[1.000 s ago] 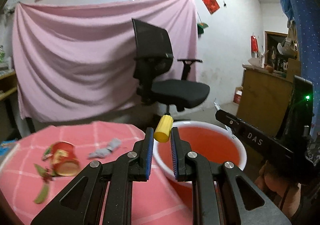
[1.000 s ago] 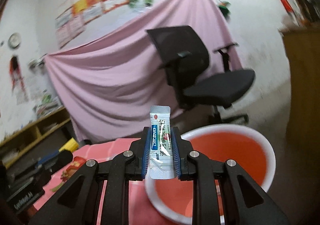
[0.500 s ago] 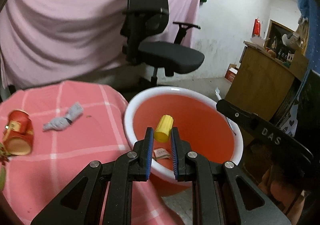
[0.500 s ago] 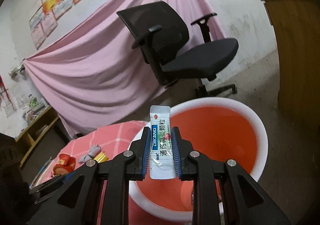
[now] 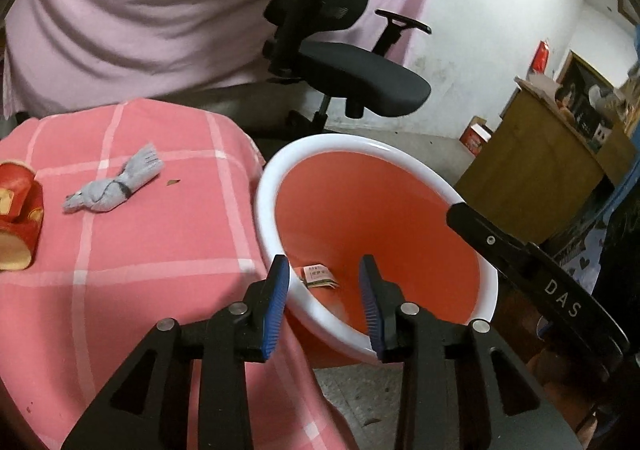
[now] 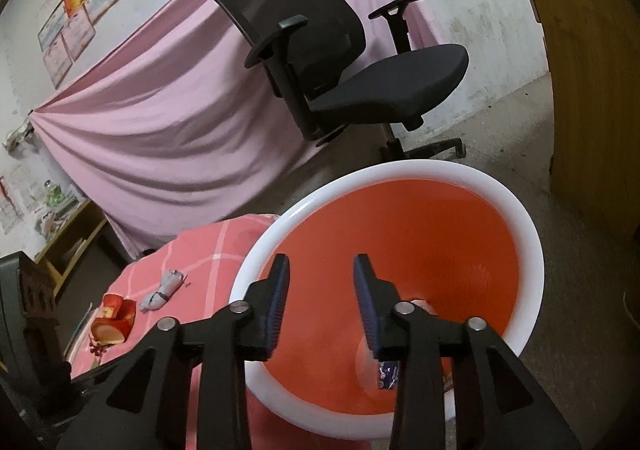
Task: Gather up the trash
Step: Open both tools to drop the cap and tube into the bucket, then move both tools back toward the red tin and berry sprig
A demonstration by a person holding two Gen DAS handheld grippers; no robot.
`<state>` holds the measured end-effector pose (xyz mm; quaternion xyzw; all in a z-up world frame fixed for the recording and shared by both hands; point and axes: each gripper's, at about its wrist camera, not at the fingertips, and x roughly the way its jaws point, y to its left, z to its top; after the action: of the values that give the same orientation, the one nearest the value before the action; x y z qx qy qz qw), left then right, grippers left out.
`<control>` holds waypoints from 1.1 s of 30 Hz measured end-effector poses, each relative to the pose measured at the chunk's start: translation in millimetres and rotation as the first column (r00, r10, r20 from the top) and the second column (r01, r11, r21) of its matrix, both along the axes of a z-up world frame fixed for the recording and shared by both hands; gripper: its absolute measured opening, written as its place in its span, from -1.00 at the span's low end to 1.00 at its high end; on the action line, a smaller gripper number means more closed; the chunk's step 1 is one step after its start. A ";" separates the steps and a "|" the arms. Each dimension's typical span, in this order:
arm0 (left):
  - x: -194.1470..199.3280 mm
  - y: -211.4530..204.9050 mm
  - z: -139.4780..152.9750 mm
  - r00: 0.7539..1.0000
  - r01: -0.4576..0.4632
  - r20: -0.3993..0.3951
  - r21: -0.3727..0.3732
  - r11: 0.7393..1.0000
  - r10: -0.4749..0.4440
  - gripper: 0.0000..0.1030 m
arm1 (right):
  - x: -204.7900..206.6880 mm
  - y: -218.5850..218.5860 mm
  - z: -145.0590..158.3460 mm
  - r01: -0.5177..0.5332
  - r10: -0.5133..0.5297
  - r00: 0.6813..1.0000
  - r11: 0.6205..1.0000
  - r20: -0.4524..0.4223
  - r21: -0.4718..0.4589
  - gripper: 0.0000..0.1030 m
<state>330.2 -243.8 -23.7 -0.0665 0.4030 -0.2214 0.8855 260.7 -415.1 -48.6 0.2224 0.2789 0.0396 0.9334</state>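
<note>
My left gripper [image 5: 323,292] hangs over the near rim of the orange basin [image 5: 360,143]. Its jaws are opening and nothing is between them. A small printed packet [image 5: 318,276] lies low in the basin. My right gripper [image 6: 320,290] is over the same basin [image 6: 400,167]; its jaws are opening too, with nothing between them. Below its right finger a blurred blue-and-white sachet [image 6: 386,370] shows inside the basin. A grey wad [image 5: 116,186] and a tipped red paper cup [image 5: 16,218] lie on the pink checked tablecloth [image 5: 160,234]. No yellow piece shows.
A black office chair [image 5: 344,66] stands behind the basin before a pink hanging sheet [image 5: 140,10]. A wooden cabinet [image 5: 540,170] is at the right. The right gripper's black body [image 5: 540,282] crosses the left wrist view's right side. Bare concrete floor [image 6: 580,290] lies right of the basin.
Both grippers have tipped down over the basin and opened. The yellow piece has left the left jaws and the sachet has dropped from the right jaws into the basin.
</note>
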 end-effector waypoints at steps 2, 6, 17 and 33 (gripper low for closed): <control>-2.2 5.9 3.6 0.999 -0.025 0.020 -0.010 1.000 0.025 -0.40 | 1.5 -1.2 -0.7 0.003 -0.003 1.000 1.000 -0.003 -0.003 -0.38; -13.9 20.0 16.0 0.992 -0.072 0.101 0.001 0.997 0.071 -0.33 | 1.0 0.6 4.0 0.002 -0.002 1.000 1.000 0.014 -0.019 -0.38; -62.1 89.9 55.1 0.918 -0.209 0.335 -0.054 0.977 0.214 0.13 | -7.4 44.1 32.9 -0.055 0.067 0.987 0.995 0.146 -0.084 0.14; -122.5 240.8 63.6 0.657 -0.518 0.558 -0.155 0.841 0.508 0.96 | -33.5 155.9 68.0 -0.117 0.220 0.882 0.959 0.417 -0.258 1.00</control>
<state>207.8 -3.0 39.9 -0.0989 0.0810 0.0315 0.9913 227.1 -259.2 19.4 0.0750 0.0810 0.1386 0.9842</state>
